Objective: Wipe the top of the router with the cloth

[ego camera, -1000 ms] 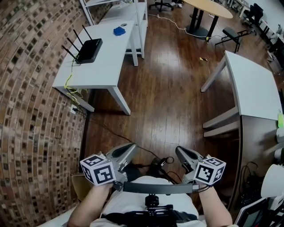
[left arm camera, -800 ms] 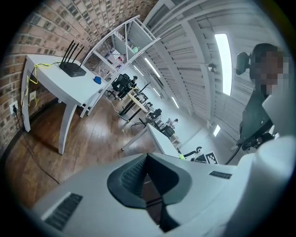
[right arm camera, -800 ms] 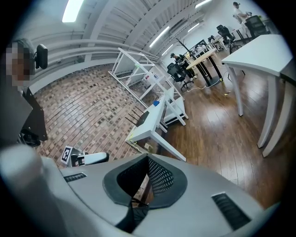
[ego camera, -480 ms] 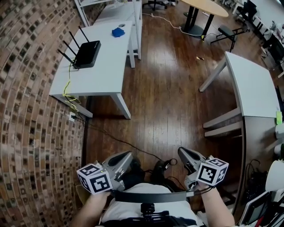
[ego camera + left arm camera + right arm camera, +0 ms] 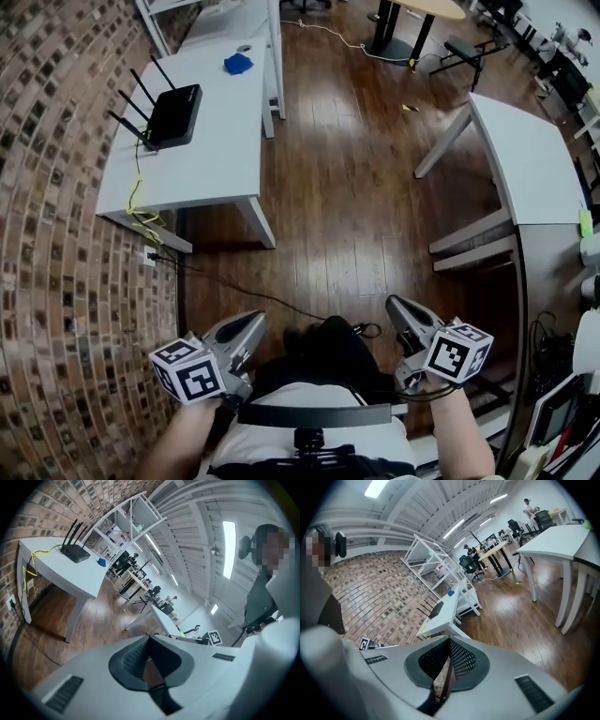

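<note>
I've wiped nothing yet: router [image 5: 173,114] and cloth [image 5: 238,64] lie at eleven o'clock; left hand-held gripper [image 5: 253,320] and right hand-held gripper [image 5: 395,304] closed, empty.

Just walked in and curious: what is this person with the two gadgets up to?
A person holds two grippers, the left gripper and the right gripper, low before the body, both shut and empty. The black router and the blue cloth lie apart on a white table by the brick wall, across some wooden floor from the person. Nothing is touched; the wiping has not begun.
</note>
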Demonstrator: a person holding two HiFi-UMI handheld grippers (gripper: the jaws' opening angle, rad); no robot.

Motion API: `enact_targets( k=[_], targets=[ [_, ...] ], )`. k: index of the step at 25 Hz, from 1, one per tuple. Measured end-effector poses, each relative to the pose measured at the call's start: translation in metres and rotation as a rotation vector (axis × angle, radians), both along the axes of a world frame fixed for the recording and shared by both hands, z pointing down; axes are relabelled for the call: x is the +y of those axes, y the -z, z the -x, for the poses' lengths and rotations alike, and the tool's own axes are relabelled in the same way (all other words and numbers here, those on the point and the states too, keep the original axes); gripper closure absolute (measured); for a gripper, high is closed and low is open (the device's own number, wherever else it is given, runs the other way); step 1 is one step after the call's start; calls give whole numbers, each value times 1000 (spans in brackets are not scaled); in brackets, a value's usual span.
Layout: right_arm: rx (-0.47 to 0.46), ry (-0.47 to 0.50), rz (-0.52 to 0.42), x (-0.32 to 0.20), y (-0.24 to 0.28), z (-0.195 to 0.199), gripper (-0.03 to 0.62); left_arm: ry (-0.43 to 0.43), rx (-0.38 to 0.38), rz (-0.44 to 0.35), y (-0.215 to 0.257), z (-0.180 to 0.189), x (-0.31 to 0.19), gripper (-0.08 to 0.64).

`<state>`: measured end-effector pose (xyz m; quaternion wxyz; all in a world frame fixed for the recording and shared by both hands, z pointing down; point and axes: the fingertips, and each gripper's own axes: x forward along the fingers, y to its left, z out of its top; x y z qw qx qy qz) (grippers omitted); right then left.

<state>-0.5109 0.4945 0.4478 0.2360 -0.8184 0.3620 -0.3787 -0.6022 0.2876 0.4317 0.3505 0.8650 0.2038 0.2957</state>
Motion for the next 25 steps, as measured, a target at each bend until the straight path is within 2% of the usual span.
enact_targets(
  k=[7, 13, 17, 25],
  targets=[
    [12, -69, 8, 19, 2, -30, 583, -68, -11, 27, -7, -30, 21, 549],
    [-8, -73, 0, 34, -9, -79, 584, -88, -13, 11, -8, -85, 39, 549],
    [-12, -35, -11, 53, -19, -142, 584, -72, -12, -4, -12, -150, 68, 549],
    [10, 87, -2, 126, -15, -312, 583, -18, -31, -29, -6, -319, 161, 549]
  ],
)
